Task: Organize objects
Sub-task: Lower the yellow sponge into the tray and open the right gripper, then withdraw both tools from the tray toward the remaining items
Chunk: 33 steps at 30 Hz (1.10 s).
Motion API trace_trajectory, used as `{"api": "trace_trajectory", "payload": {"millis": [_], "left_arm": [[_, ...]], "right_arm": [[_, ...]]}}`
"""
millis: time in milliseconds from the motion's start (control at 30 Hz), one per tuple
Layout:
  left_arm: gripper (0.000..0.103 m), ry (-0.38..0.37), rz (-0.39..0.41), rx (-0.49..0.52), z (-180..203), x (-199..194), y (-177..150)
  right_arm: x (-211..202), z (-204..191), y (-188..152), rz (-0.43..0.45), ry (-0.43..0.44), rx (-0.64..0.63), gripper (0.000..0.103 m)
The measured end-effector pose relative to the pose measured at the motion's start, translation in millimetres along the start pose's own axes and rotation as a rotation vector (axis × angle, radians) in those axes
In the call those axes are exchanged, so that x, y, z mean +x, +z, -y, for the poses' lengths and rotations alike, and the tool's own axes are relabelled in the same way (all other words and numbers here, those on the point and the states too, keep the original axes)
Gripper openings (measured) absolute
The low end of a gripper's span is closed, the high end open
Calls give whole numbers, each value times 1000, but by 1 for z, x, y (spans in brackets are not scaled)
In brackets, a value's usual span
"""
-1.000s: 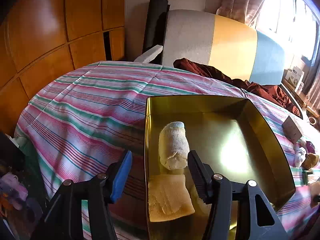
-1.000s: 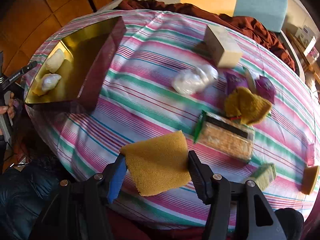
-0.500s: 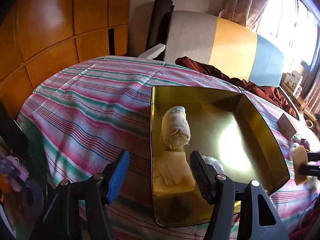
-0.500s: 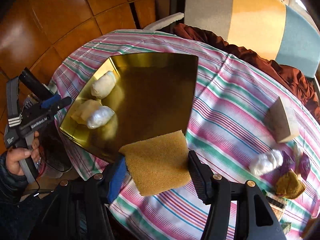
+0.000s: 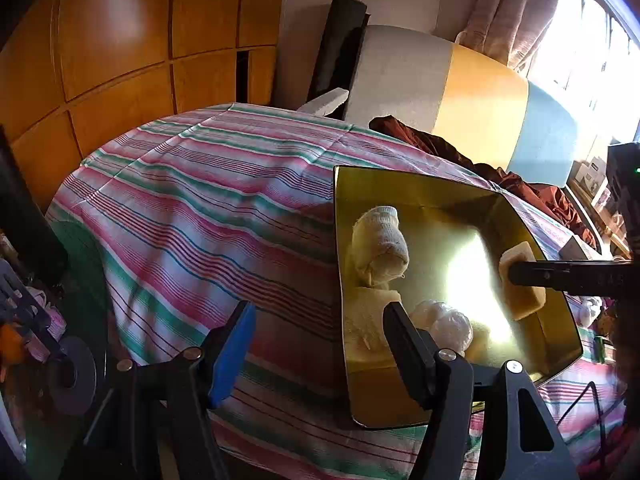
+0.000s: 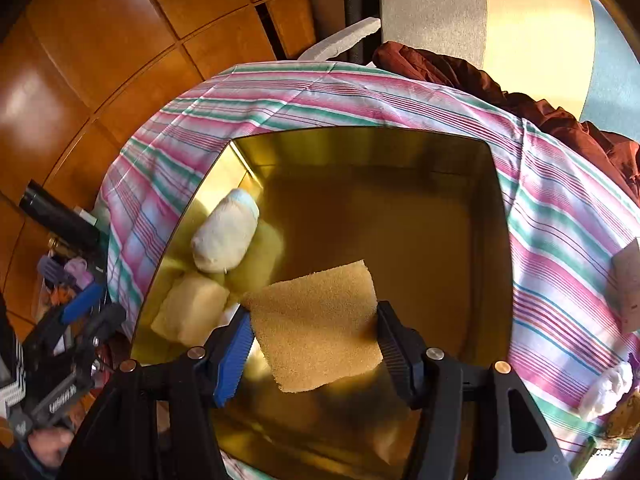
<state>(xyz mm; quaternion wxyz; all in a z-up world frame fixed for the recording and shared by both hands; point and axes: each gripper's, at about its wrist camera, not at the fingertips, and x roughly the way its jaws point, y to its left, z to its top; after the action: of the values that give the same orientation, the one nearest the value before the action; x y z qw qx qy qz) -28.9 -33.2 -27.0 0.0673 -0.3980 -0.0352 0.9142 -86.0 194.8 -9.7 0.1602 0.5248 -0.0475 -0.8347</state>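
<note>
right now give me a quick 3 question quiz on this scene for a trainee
1. True or false: the right gripper has its jaws closed on the yellow sponge.
2. What does the sponge hang above? A) the striped cloth B) the gold tray C) the brown blanket
3. Name the white item lying in the tray beside the pale folded cloth.

Key: 1 true. 2 B. 3 the rolled sock.
</note>
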Motion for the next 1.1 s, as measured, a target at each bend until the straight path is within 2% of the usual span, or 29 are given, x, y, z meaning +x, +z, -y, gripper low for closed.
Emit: {"api": "trace_trajectory", "payload": {"millis": [100, 200, 300, 433, 700, 1100], "left_arm": [[67, 7, -3, -15, -6, 0, -1], [67, 12, -5, -26, -10, 0, -2], [67, 17, -9, -32, -13, 1, -3], [68, 22, -6, -38, -14, 0, -3], [71, 15, 9, -19, -6, -5, 0], [73, -13, 26, 46, 21, -14, 5]], "right_arm": [[14, -8, 9, 6, 3, 17, 64], [28, -17, 14, -8, 95, 29, 68], [36, -23, 12, -22, 144, 33, 86], [31, -24, 6, -7, 157, 27, 88], [3, -22, -11, 66, 66, -12, 89], [-39, 4, -37, 171, -58, 11, 89]]}}
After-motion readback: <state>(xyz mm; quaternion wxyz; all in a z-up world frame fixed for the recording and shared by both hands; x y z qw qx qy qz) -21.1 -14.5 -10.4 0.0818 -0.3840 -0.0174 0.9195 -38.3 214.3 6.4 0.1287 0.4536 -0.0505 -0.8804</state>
